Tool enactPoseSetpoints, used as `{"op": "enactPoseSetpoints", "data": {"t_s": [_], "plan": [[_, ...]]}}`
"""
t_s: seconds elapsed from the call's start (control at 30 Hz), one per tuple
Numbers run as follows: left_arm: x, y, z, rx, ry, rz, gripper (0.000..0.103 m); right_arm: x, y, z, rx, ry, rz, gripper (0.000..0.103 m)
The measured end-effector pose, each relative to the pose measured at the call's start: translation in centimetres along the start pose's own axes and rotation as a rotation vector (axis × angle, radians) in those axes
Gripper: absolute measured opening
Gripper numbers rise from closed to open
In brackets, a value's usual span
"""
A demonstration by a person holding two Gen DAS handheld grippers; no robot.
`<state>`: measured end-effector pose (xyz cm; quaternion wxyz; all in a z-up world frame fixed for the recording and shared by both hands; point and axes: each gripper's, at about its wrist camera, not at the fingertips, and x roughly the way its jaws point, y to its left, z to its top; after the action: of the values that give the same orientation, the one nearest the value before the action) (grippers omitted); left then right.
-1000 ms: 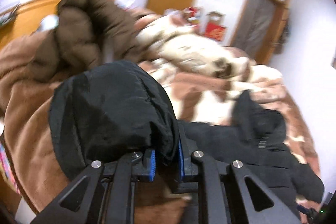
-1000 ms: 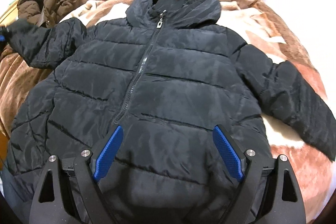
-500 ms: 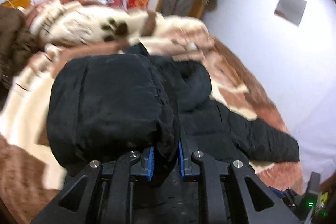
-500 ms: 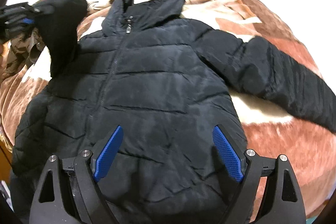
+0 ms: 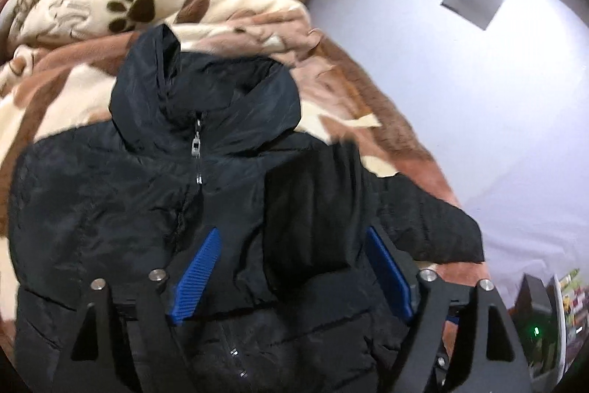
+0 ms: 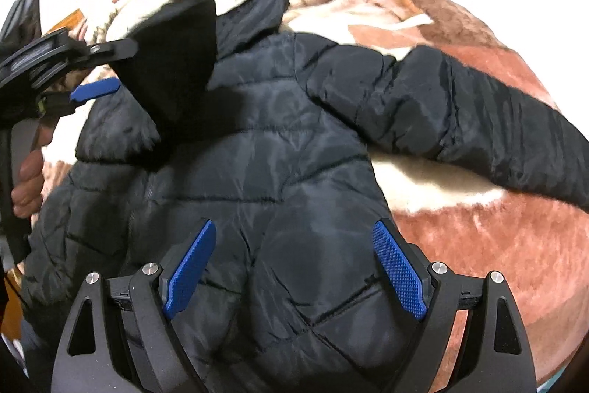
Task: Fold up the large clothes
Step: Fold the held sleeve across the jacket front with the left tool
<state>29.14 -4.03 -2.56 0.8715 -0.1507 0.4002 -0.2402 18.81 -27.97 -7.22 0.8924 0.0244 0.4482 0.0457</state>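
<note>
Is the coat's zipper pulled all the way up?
Yes, the silver zipper pull sits right at the collar of the black coat, closed below it.

The black jacket [image 6: 294,150] was quilted cloth with a faint sheen, its zipper pull [image 5: 196,147] dull metal. Under it the blanket [image 6: 497,238] looked plush and fuzzy. The fingers [image 6: 397,269] wore blue textured pads on matt black plastic.

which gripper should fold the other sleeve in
Right. The outstretched sleeve lies flat on the blanket on that side, nearer the open right gripper. The left gripper, also open, hovers over the sleeve already folded across the jacket.
</note>
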Motion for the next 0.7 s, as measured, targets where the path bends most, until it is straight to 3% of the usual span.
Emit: {"op": "enactPoseSetpoints", "data": {"t_s": [0.1,0.23,0.33,0.37,0.4,0.47,0.57,0.7], "plan": [[-1.8,0.5,0.7,0.010,-0.017,-0.017,0.088,-0.1,0.8,1.0,-0.003,-0.029,0.015,0.087],[-2.3,3.0,1.5,0.027,-0.069,0.104,0.088,0.6,1.8,2.3,-0.012,-0.040,0.031,0.085],[-1.2,7.9,1.7,-0.035,-0.045,0.254,0.086,2.5,2.6,3.3,-0.034,-0.014,0.020,0.058],[-0.9,9.6,1.6,-0.050,-0.036,0.294,0.080,3.5,2.7,3.7,-0.031,0.008,0.027,0.049],[-0.6,11.1,1.4,-0.060,-0.018,0.336,0.074,4.8,2.8,4.2,-0.024,0.033,0.038,0.046],[0.2,13.9,1.0,-0.088,0.018,0.400,0.070,6.7,3.2,4.9,-0.029,0.049,0.038,0.046],[1.3,17.2,-0.4,-0.147,0.050,0.420,0.068,9.9,3.6,6.5,-0.045,0.059,0.015,0.046],[2.7,17.1,-1.8,-0.108,0.070,0.420,0.068,14.0,2.7,8.0,-0.047,0.104,-0.031,0.046]]}}
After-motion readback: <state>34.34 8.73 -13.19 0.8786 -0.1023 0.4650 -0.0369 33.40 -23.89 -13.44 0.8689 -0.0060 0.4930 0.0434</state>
